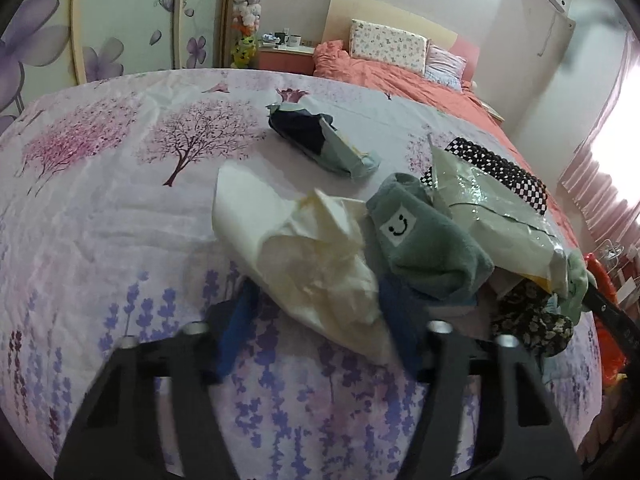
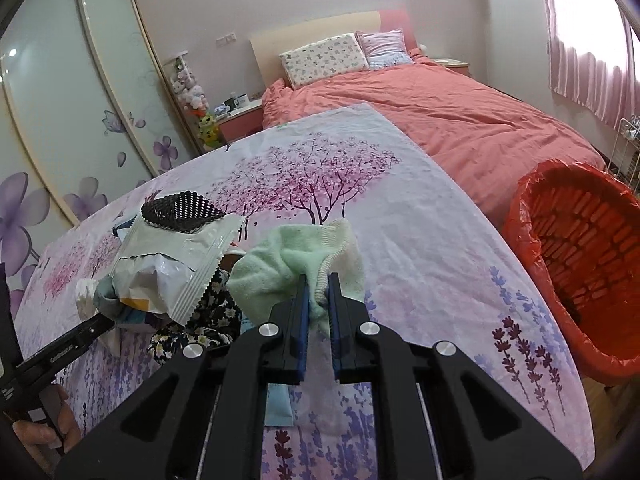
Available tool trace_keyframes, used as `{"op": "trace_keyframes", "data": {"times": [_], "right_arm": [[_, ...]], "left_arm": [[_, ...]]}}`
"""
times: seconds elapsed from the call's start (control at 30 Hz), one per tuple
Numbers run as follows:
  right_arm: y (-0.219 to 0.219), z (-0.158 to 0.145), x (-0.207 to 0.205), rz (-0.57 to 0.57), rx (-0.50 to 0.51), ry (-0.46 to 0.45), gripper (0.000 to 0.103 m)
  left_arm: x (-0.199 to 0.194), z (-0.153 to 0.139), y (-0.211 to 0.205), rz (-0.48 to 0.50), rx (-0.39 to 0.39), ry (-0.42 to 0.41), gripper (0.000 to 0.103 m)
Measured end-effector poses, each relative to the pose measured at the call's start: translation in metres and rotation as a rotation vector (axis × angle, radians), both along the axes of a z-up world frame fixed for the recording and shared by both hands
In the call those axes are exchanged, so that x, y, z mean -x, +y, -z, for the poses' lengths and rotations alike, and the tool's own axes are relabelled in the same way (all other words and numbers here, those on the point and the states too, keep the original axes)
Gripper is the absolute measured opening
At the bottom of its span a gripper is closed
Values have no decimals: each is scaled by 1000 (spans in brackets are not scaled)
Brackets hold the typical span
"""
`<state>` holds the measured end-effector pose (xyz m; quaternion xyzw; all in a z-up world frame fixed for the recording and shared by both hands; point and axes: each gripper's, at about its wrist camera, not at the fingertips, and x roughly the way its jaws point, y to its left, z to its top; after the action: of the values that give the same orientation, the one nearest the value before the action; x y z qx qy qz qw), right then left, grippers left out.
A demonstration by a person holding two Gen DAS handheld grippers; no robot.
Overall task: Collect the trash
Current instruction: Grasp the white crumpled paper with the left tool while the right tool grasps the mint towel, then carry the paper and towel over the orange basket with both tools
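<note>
No words or numbers can be read. A black smiley face sits on a white patch on the grey-green sock (image 1: 424,240). Tiny white print on the left tool's arm (image 2: 60,354) is too small to read.

Lighting: you work in soft daylight from the pink curtains (image 2: 588,60), which blow out to white glare. Shadows faint. Fisheye bends your edges, corners black. Left view: tissue (image 1: 304,256) and near fingers motion-blurred.
</note>
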<state>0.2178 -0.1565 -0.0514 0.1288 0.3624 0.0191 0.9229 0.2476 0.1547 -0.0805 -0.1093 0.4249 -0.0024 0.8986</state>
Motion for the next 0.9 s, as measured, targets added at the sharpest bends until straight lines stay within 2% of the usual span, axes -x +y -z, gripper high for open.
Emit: {"op": "trace_keyframes", "data": {"times": [0.03, 0.17, 0.4, 0.6, 0.9], "right_arm": [[-1, 0, 1, 3, 0, -1, 9], [-6, -4, 7, 14, -2, -14, 9], [-14, -19, 21, 30, -3, -59, 9], [-20, -35, 39, 42, 13, -116, 9], [-37, -56, 69, 94, 71, -205, 9]], "left_arm": [[0, 0, 1, 7, 10, 0, 44], [2, -4, 1, 23, 9, -18, 36], [16, -24, -3, 19, -28, -55, 34], [32, -51, -14, 37, -42, -104, 34], [61, -98, -64, 143, -38, -195, 34]]}}
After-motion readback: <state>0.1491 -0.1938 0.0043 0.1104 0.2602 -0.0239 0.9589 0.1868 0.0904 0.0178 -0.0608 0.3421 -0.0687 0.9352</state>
